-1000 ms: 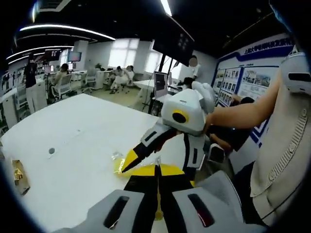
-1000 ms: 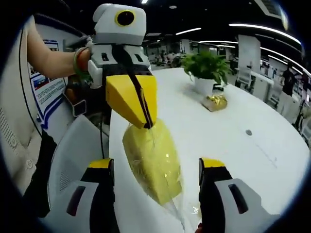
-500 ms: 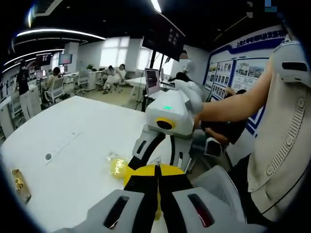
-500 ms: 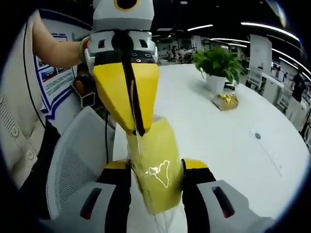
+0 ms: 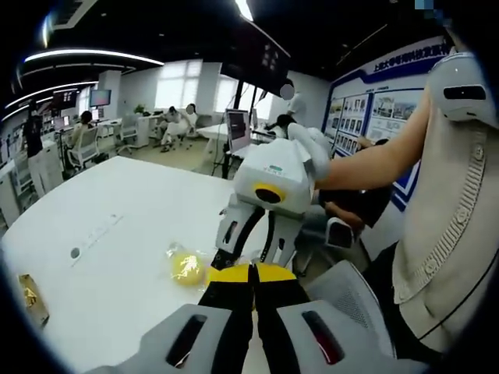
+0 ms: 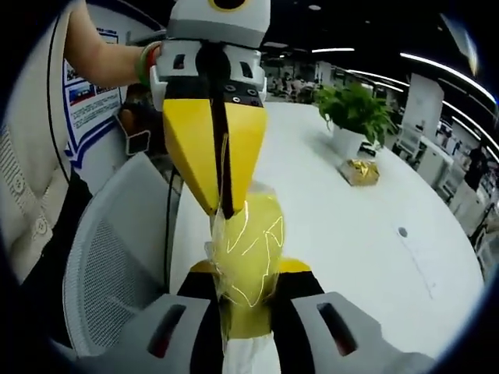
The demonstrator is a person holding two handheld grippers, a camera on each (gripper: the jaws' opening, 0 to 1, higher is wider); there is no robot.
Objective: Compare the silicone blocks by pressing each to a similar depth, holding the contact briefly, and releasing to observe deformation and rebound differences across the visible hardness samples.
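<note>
A yellow silicone block (image 6: 248, 234) in clear plastic wrap is held in the air above the edge of the white table (image 6: 343, 226). My right gripper (image 6: 248, 269) is shut on its lower part, and the block bulges upward between the jaws. My left gripper (image 6: 225, 212) comes down from the top of the right gripper view, shut, its tip pinching the wrap at the block's upper left. In the left gripper view my left gripper (image 5: 251, 271) is shut at the bottom, the right gripper (image 5: 251, 255) reaches down to meet it, and the yellow block (image 5: 187, 269) shows just to the left.
A potted plant (image 6: 351, 117) and a gold-wrapped object (image 6: 360, 171) stand further along the table. A grey mesh chair (image 6: 117, 257) is beside the table edge. The person's arm (image 5: 374, 167) and torso are close on the right. Other people sit at desks far behind.
My right gripper went from wide open around the hanging block to shut on it, squeezing it narrower. My left gripper kept its pinch on the wrap.
</note>
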